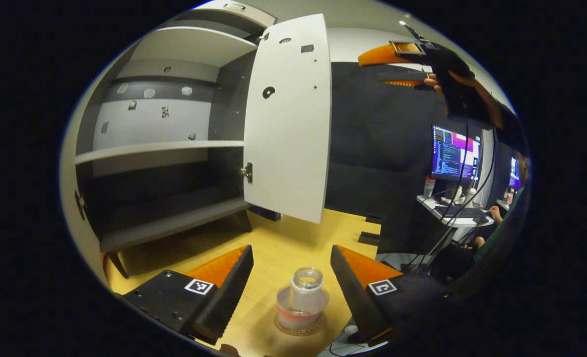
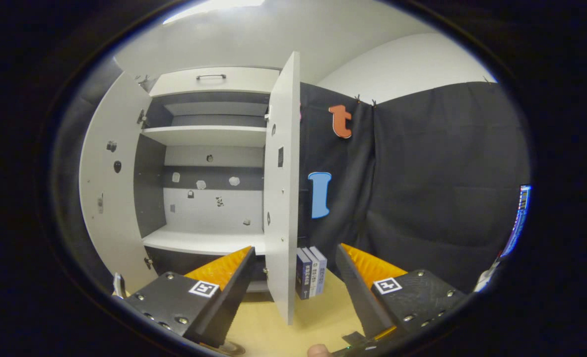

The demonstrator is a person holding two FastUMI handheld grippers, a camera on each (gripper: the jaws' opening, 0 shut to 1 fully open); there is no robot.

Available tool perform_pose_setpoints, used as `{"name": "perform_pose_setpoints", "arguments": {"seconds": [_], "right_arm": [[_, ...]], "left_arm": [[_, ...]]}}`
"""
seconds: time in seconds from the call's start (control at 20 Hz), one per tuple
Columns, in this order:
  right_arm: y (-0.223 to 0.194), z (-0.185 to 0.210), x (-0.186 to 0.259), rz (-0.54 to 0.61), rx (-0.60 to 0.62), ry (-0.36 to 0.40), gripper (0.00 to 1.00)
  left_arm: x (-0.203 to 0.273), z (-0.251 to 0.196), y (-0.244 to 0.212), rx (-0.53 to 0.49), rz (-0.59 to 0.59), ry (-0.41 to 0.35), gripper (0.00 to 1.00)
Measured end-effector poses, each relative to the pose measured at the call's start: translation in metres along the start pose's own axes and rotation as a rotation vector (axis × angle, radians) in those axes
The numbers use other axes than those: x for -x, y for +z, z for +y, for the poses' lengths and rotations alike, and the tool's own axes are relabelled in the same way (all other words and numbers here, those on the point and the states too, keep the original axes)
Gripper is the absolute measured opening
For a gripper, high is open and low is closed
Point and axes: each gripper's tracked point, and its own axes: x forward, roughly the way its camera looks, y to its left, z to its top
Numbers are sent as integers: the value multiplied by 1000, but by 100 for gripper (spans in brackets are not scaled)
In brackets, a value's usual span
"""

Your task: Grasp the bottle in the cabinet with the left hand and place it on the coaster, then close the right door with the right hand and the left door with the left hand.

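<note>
On the coaster (image 1: 300,328), clear uncapped bottle (image 1: 303,300); both tools (image 1: 291,277) (image 2: 293,280) spread open.

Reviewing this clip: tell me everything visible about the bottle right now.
The bottle is small, clear and looks like plastic or glass, with a narrow open neck, no cap, and a reddish band near its base. It stands upright on a round coaster on the yellow wooden table, outside the cabinet. It sits between the spread fingers of the left hand-held gripper, which do not touch it.
</note>
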Motion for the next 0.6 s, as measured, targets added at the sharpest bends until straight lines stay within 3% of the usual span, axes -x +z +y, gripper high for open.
{"name": "perform_pose_setpoints", "arguments": {"seconds": [0.3,0.6], "right_arm": [[-8,-6,-11,-4,-19,28,97],[-13,-15,-33,2,-48,78,97]], "left_arm": [[14,38,64,-45,-12,204,97],[21,55,154,-11,-126,376,97]]}}
